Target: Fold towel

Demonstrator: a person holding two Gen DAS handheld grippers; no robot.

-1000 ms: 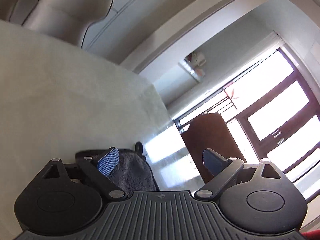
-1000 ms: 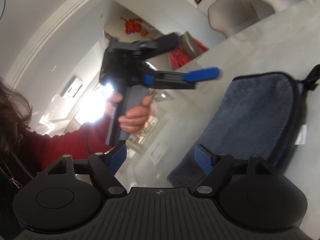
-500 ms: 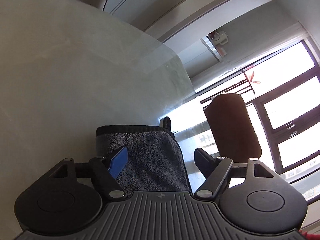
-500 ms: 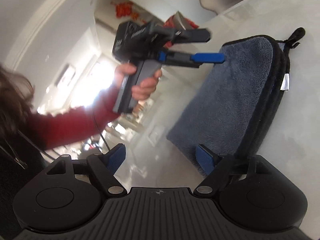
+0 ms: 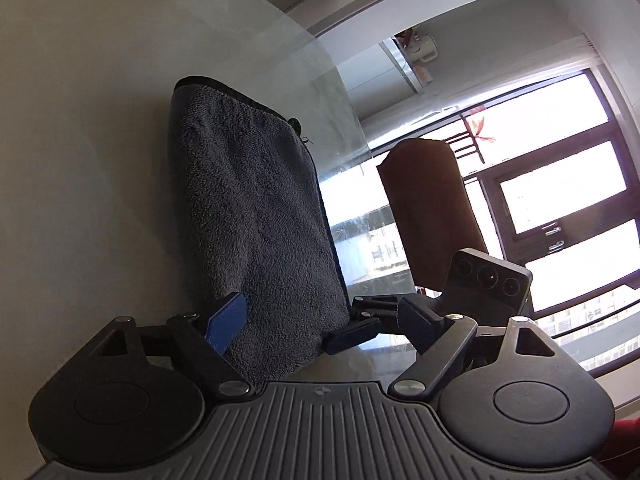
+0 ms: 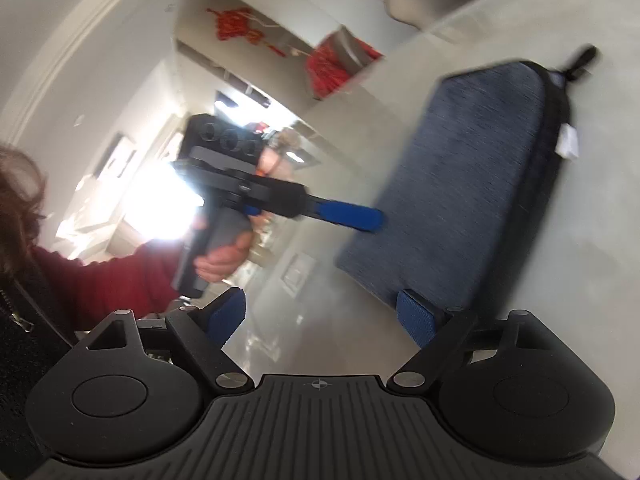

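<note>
Left wrist view: towel's [image 5: 256, 216] near end behind left claw [image 5: 324, 324]

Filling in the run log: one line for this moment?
towel: folded, flat on table | left gripper: open | right gripper: opening, nothing between jaws

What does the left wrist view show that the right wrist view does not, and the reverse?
Only the left wrist view shows the bright window and a brown chair back. Only the right wrist view shows the person's hand gripping the left gripper's handle, the red sleeve, the red wall ornament and the towel's white tag. Both show the folded dark towel on the pale table, with each gripper's fingers reaching toward its near edge.
</note>
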